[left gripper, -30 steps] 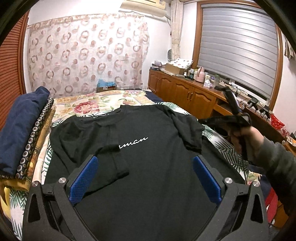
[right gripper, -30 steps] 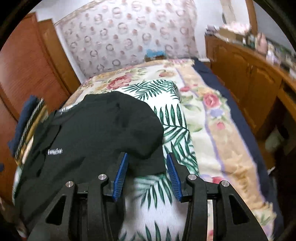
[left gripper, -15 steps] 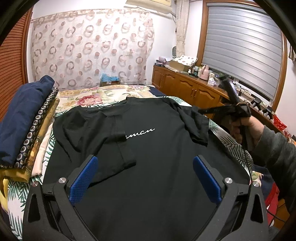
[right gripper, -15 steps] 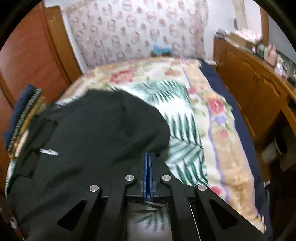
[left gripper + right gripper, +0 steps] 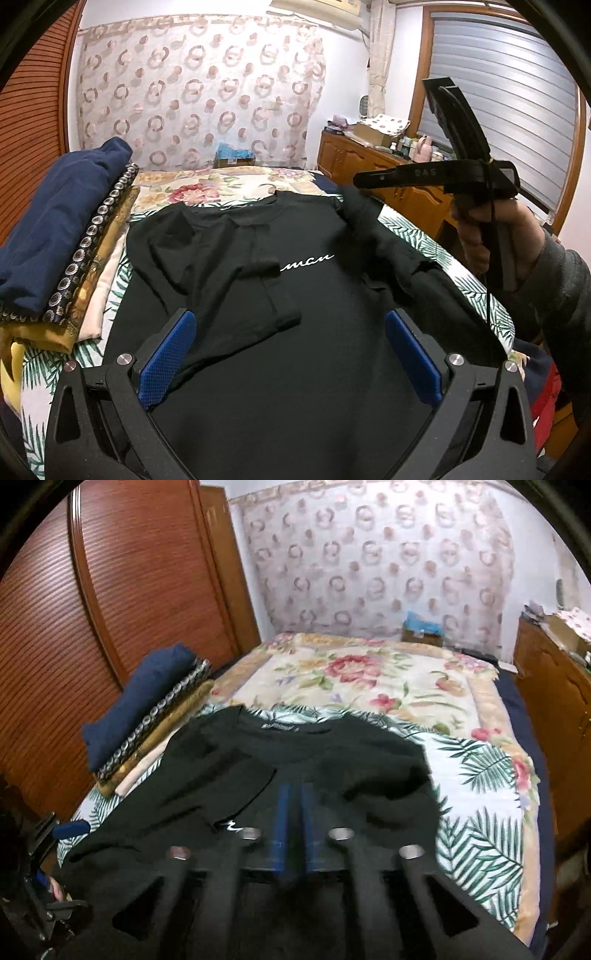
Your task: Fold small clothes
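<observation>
Left wrist: T-shirt (image 5: 295,295) beneath tongs (image 5: 291,363)

The right claw (image 5: 294,827) is smeared by motion blur in its own view, so whether its nearly closed blue pads pinch the black T-shirt (image 5: 258,775) cannot be told — the cloth under them is a dark blur too. In the left wrist view the shirt's hem is hidden behind the left claw (image 5: 291,363), and its white lettering (image 5: 308,260) is partly covered by the folded sleeve. The bottles on the wooden dresser (image 5: 373,166) are too small to identify.
</observation>
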Demonstrator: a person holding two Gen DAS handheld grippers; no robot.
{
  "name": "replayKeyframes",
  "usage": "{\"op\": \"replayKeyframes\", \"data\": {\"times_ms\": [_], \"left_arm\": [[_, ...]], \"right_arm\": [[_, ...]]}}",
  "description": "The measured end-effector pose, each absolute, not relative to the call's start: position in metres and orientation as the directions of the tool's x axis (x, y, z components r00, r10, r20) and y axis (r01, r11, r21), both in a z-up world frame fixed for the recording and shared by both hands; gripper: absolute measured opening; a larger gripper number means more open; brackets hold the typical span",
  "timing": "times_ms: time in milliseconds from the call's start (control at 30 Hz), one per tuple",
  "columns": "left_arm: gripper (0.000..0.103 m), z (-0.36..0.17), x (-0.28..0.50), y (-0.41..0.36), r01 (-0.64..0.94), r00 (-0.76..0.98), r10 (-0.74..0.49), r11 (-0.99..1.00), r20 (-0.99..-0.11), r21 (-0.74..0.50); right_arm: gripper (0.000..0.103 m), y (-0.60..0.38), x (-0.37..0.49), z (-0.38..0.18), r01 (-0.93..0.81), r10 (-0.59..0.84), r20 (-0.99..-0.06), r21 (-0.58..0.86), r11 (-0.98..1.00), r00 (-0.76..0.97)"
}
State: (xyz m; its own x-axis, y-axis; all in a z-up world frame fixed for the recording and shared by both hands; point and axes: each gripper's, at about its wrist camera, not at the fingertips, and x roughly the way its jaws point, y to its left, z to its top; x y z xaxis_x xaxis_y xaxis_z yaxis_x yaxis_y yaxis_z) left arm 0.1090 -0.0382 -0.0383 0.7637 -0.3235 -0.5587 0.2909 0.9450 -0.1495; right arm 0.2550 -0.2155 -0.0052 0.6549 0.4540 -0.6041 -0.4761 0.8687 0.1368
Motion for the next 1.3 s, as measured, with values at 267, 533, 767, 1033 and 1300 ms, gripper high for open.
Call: {"op": "replayKeyframes", "data": {"times_ms": [267,533,767,1033,1300], "left_arm": [[0.103,-0.042,0.114,-0.027,0.27,0.768,-0.308,0.951,-0.562,-0.152],[0.103,-0.044,0.137,-0.003,0.227,0.771,-0.253,0.967,-0.584,-0.119],[0.099,-0.04,0.172,0.027,0.202,0.765,-0.214,0.975,-0.607,-0.089],[0.075,-0.042,0.23,0.043,0.204,0.72,-0.198,0.976,-0.665,-0.07],[0.058,-0.063,0.295,0.037,0.195,0.635,-0.15,0.98,-0.758,-0.03]], "right_arm": [[0.049,-0.245,0.246,-0.019,-0.383,0.362,-0.637,0.112,0.917,0.681],[0.053,-0.242,0.256,-0.033,-0.321,0.282,-0.686,0.075,0.944,0.67],[0.061,-0.228,0.28,-0.041,-0.308,0.245,-0.716,0.043,0.95,0.654],[0.061,-0.228,0.305,-0.037,-0.318,0.205,-0.708,-0.029,0.948,0.675],[0.061,-0.228,0.33,-0.054,-0.346,0.222,-0.734,-0.018,0.938,0.642]]}}
